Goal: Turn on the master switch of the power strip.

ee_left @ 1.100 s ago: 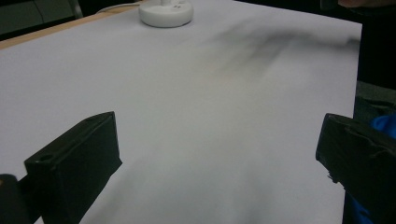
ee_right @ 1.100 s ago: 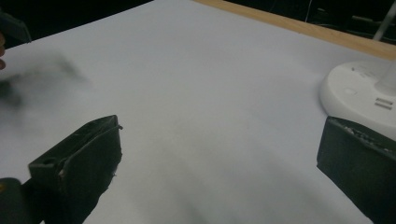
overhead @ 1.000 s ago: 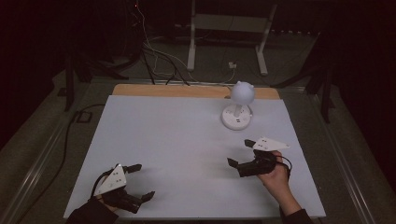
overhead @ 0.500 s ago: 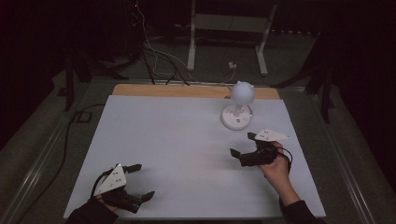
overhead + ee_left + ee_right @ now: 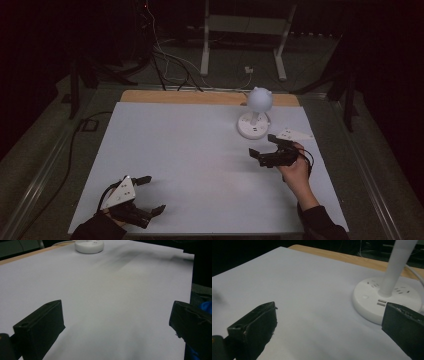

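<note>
A white desk lamp [image 5: 255, 115] with a round socket base [image 5: 384, 298] and a ball-shaped head stands at the back right of the white table [image 5: 190, 150]. My right gripper [image 5: 264, 146] hovers open just in front of and right of the lamp base, jaws wide apart, nothing between them. At the front left corner my left gripper [image 5: 152, 195] rests open and holds nothing. The lamp base [image 5: 89, 245] shows far off in the left gripper view.
A wooden strip [image 5: 200, 97] runs along the table's far edge. Behind it on the dark floor lie cables [image 5: 165, 65] and a white stand's legs [image 5: 245, 45]. A cable [image 5: 75, 150] trails down the left side.
The right gripper has moved forward and slightly right, closer to the lamp base. The left gripper has stayed in place.
</note>
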A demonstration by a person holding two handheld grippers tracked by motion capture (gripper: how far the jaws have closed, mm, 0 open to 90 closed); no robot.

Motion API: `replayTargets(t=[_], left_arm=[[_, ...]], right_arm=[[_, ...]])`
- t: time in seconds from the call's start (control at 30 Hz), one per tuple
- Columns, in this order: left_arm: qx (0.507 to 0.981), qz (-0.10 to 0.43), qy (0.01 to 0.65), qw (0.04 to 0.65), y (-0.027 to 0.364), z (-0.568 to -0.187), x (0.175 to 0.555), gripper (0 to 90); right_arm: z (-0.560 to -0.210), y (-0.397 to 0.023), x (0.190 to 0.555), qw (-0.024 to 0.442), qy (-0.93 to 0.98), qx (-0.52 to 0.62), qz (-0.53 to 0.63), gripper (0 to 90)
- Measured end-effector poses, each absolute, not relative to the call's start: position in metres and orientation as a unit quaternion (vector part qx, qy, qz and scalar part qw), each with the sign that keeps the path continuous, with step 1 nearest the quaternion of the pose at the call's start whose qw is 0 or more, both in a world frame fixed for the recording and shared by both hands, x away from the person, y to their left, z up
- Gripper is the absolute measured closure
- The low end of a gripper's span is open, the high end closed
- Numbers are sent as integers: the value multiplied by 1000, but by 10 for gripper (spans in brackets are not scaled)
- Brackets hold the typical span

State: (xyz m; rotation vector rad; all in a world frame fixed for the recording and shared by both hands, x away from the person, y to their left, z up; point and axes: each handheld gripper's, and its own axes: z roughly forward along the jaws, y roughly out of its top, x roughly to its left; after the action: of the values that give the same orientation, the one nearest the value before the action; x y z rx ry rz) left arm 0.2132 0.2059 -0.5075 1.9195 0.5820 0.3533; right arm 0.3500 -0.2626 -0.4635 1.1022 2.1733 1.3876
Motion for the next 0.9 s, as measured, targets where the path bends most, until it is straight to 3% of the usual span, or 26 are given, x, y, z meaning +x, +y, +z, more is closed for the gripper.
replayTargets(t=[0.9], left_arm=[[803, 149, 243, 523, 206, -508, 213, 2]], right_arm=[[-463, -278, 402, 177, 754, 435, 460, 0]])
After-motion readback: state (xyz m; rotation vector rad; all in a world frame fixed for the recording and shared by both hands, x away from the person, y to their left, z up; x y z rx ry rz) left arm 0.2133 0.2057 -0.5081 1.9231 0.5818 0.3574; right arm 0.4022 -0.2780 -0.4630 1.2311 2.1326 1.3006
